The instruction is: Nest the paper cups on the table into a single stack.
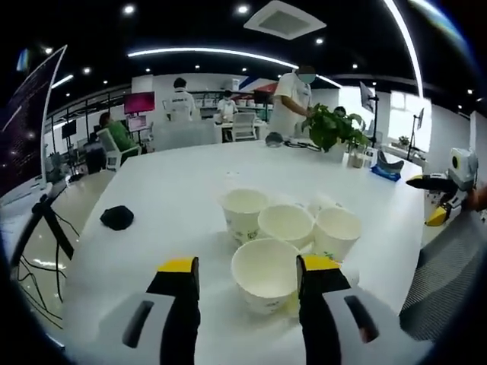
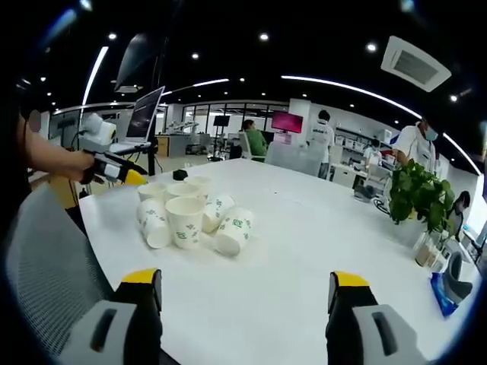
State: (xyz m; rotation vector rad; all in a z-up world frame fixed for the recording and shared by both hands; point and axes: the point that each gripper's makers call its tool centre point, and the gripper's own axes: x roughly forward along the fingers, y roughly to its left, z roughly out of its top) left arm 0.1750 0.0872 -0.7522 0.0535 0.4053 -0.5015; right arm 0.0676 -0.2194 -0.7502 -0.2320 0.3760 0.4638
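Observation:
Several white paper cups with green prints stand in a cluster on the white table (image 1: 175,190). The nearest cup (image 1: 266,275) stands upright just ahead of my left gripper (image 1: 249,268), whose jaws are open on either side of it without touching. Behind it stand three more upright cups (image 1: 285,226). In the right gripper view the cluster (image 2: 185,219) sits at the table's left end, with one cup lying on its side (image 2: 233,230). My right gripper (image 2: 245,283) is open and empty, well short of the cups. The left gripper (image 2: 122,172) shows beyond the cluster.
A small black object (image 1: 116,217) lies on the table's left part. A potted plant (image 1: 331,125) and a blue item (image 1: 386,169) stand at the far side. A grey mesh chair (image 2: 46,258) is beside the table edge. People stand at desks behind.

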